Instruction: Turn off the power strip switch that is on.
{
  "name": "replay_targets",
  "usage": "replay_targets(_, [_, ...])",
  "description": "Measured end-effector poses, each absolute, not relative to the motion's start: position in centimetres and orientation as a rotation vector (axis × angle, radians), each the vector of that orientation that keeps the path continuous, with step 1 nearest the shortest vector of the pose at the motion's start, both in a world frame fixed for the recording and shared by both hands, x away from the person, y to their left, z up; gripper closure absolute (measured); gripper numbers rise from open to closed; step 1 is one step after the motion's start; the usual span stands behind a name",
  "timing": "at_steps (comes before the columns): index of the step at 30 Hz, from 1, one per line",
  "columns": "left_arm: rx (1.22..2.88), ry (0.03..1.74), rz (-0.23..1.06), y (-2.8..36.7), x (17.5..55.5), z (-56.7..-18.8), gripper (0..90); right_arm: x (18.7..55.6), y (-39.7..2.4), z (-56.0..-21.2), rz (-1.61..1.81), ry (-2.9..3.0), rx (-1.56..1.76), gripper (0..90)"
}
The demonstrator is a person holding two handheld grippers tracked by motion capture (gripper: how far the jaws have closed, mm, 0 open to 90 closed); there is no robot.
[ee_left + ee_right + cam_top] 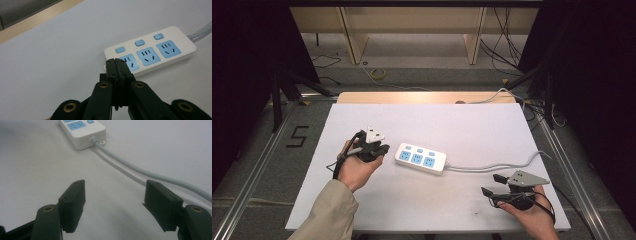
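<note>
From my seat, the white rectangular plastic power strip [421,158] looks smooth with a soft sheen, its pale blue socket faces [146,54] and buttons flatter in finish. Its grey round cable [140,171] reads as smooth rubbery plastic. The white worktop [462,125] is matt and even, edged at the far side by a pale wooden strip [422,97]. My left tongs [117,63] and right tongs [115,202] are matt black plastic with brassy metal rivets.
</note>
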State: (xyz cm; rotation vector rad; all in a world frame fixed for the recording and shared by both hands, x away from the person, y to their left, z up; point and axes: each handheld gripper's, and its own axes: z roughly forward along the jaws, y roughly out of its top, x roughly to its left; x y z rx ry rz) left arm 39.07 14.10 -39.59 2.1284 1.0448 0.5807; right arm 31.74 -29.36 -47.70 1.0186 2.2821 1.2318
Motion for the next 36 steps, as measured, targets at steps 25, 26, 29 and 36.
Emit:
replay_targets(25, [2.188,1.039,0.543,12.3,41.5,-39.5,90.0,31.7,-29.4,-47.7,1.229,2.287,1.016,34.2])
replay_targets(26, [2.195,1.036,0.540,12.2,41.6,-39.5,89.9,31.7,-29.4,-47.7,1.229,2.286,1.017,34.2])
replay_targets(29, [2.208,1.032,0.539,12.0,41.8,-39.5,89.9,31.8,-29.4,-47.7,1.228,2.286,1.016,34.2])
replay_targets(36, [2.227,1.036,0.529,11.6,42.4,-39.6,89.9,31.8,-29.4,-47.7,1.228,2.286,1.018,34.2])
